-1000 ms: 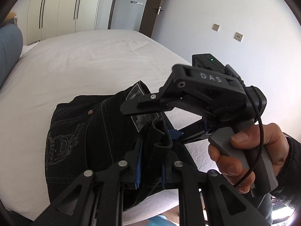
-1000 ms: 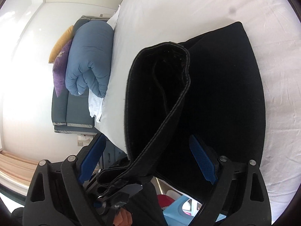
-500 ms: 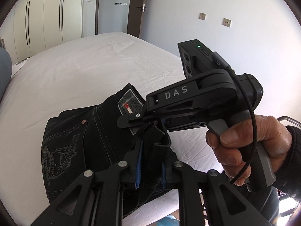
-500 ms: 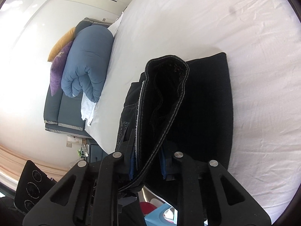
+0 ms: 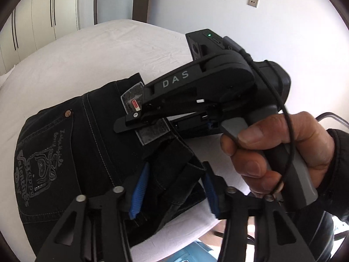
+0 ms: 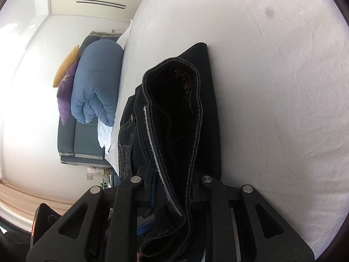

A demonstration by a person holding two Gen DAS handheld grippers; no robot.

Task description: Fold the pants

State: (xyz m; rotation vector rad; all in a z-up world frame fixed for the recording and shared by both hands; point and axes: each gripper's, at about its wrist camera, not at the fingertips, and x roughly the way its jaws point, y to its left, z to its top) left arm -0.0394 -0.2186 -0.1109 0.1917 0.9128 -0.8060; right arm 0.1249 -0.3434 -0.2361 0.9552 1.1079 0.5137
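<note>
Black jeans point(image 5: 72, 152) with a printed back pocket lie folded on the white bed point(image 5: 87, 50) near its edge. My left gripper point(image 5: 174, 187) is open, its blue pads standing either side of a bunched fold of the jeans. My right gripper point(image 6: 172, 198) is shut on the jeans' hem point(image 6: 174, 118), which stands up as a loop in front of it. The right gripper also shows in the left wrist view point(image 5: 139, 122), held in a hand, with its fingers over the waistband label.
A rolled blue duvet point(image 6: 98, 83) with purple and yellow pillows lies on a dark sofa beside the bed. Wardrobes point(image 5: 43, 17) and a door stand behind. A blue object point(image 5: 196, 251) sits below the bed edge.
My left gripper has opened, letting go of the fold it pinched. My right gripper went from open to shut on the hem and stays shut.
</note>
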